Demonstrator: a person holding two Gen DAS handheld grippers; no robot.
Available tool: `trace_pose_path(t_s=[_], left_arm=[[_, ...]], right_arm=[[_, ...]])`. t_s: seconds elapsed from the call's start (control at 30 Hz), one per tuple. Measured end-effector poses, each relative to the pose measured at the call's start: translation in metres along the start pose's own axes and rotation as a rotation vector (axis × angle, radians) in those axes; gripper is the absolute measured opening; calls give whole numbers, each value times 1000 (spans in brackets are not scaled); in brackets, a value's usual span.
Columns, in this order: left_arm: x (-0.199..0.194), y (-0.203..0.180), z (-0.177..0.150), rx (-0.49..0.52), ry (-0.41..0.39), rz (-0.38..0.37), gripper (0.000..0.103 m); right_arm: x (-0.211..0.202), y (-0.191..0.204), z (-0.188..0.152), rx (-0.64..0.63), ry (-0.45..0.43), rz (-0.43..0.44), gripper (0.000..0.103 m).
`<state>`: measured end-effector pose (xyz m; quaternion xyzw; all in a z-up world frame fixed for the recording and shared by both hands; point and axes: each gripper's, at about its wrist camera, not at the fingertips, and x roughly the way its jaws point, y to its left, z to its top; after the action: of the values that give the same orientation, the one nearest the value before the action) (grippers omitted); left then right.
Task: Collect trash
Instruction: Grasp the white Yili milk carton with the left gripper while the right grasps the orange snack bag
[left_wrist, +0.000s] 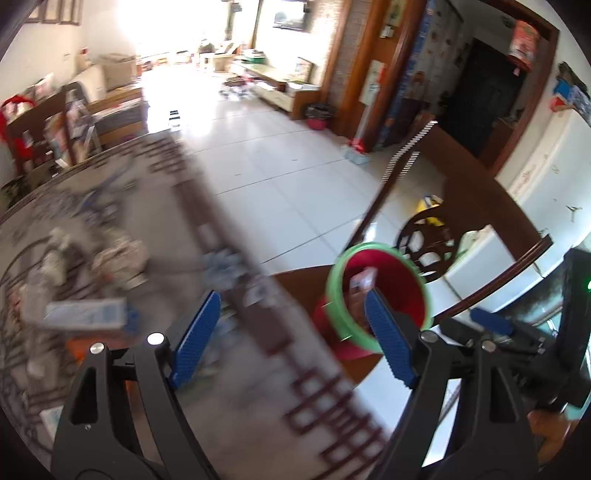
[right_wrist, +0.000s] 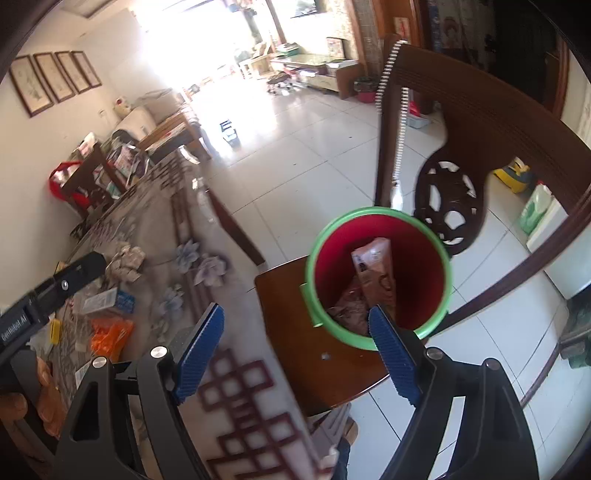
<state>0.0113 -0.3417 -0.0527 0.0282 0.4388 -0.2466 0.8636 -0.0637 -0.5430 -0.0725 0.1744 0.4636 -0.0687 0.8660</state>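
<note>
A red bin with a green rim (right_wrist: 369, 212) stands on a wooden chair seat (right_wrist: 288, 314) beside the table. Inside it lie a tan carton (right_wrist: 375, 266) and a crumpled wrapper (right_wrist: 351, 306). My right gripper (right_wrist: 295, 309) hangs open and bare between the table edge and the bin's near rim. My left gripper (left_wrist: 291, 295) is open too, with nothing between its fingers, over the table edge left of the bin (left_wrist: 334, 280). On the table lie a crumpled paper (right_wrist: 125, 262), a blue-and-white box (right_wrist: 105, 299) and an orange wrapper (right_wrist: 110, 334).
The table carries a grey patterned cloth (right_wrist: 251, 387). The chair's carved back (right_wrist: 480, 110) rises behind the bin. White tiled floor (right_wrist: 303, 155) stretches beyond, with a loaded wooden chair (right_wrist: 92, 177) at the table's far end. A hand (right_wrist: 48, 398) grips the left tool.
</note>
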Motion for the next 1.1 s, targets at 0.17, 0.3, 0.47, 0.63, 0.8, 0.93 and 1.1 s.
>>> trace_pose_path(t_s=[0.17,0.3,0.47,0.63,0.8,0.93,1.1], left_arm=[[-22,61,-27,-75,13,51,78],[-41,122,-51,-150,14,98,78],[-61,188,-83,-199,40,168,78],[-81,250,-116,-233,83,254,78],[-93,288,-140,-254,105,262,78],[-94,302,-151,-203,125,243,80],[-87,307,-155,-160,145,179,83]], right_arm=[[9,53,-12,-61,27,39,78],[20,102,-24,-120,55,61,79],[37,157,-43,-175,102,95,82],[60,212,-66,-201,170,154,82],[95,252,-77,-171,249,203,82],[133,281,-77,-110,340,237,82],[164,297,-73,-45,398,235,82]])
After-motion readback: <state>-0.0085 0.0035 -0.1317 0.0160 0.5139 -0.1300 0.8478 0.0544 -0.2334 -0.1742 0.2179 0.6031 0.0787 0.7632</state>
